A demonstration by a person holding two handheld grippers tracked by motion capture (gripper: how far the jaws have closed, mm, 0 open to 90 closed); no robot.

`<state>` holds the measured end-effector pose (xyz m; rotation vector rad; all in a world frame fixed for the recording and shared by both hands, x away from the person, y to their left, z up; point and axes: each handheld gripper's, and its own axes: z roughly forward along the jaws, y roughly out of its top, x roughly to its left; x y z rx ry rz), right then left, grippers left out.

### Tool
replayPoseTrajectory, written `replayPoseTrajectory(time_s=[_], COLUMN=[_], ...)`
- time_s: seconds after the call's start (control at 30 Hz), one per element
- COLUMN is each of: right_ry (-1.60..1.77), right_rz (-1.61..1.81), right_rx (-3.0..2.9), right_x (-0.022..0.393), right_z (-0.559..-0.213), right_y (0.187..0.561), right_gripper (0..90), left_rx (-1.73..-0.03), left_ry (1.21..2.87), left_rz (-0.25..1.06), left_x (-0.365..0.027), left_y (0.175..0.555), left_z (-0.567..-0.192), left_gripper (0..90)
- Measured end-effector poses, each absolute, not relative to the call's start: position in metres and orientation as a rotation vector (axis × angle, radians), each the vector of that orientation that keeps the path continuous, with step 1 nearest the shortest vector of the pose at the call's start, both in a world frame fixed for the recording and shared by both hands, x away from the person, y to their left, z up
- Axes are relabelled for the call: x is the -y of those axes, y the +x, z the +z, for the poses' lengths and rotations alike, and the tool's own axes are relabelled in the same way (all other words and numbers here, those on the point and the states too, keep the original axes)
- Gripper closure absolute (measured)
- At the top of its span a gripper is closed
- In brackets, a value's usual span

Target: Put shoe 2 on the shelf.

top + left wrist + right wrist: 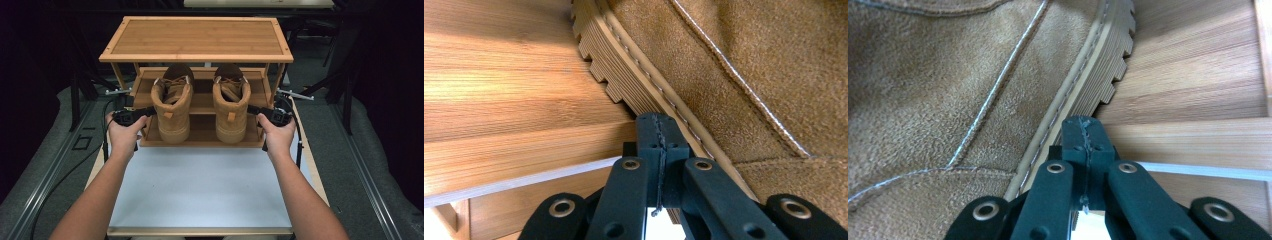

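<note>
Two tan suede boots stand side by side on the lower shelf of a bamboo shoe rack (196, 57), heels toward me: the left boot (171, 105) and the right boot (231, 105). My left gripper (149, 110) sits at the outer side of the left boot, jaws pressed together with nothing between them, tips against the ridged sole (624, 82). My right gripper (251, 109) mirrors it at the outer side of the right boot, shut and empty, tips at the sole edge (1108, 65). Suede uppers (749, 60) (948, 75) show close up in both gripper views.
The rack stands at the far end of a white tabletop (200, 190). Its top shelf (196, 37) is bare and overhangs the boots. Rack side posts flank each gripper. Cables trail from both grippers. Grey floor lies to both sides.
</note>
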<state>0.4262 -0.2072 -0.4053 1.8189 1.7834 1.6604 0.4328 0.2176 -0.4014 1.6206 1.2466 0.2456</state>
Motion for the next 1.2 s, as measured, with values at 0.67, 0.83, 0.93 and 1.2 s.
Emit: replayPoseTrajectory(time_s=[0.67,0.83,0.93,1.2], right_ry=[1.819,1.841,1.819,1.829], right_rz=[1.663,1.721,1.712,1.720], right_rx=[-1.798,-1.781,-1.786,-1.829], right_x=[0.184,0.182,0.174,0.180], right_z=[-0.405,-0.408,-0.408,-0.409], right_y=[0.430,0.429,0.425,0.428], right_gripper=[90.0,90.0,90.0,90.0], left_rx=[-1.214,-1.217,-1.213,-1.205], left_ry=[1.664,1.662,1.654,1.646], left_rz=[0.225,0.225,0.208,0.184], left_x=[-0.187,-0.188,-0.190,-0.193], left_y=[0.437,0.437,0.438,0.437], left_z=[-0.398,-0.398,-0.400,-0.403], left_gripper=[90.0,90.0,90.0,90.0])
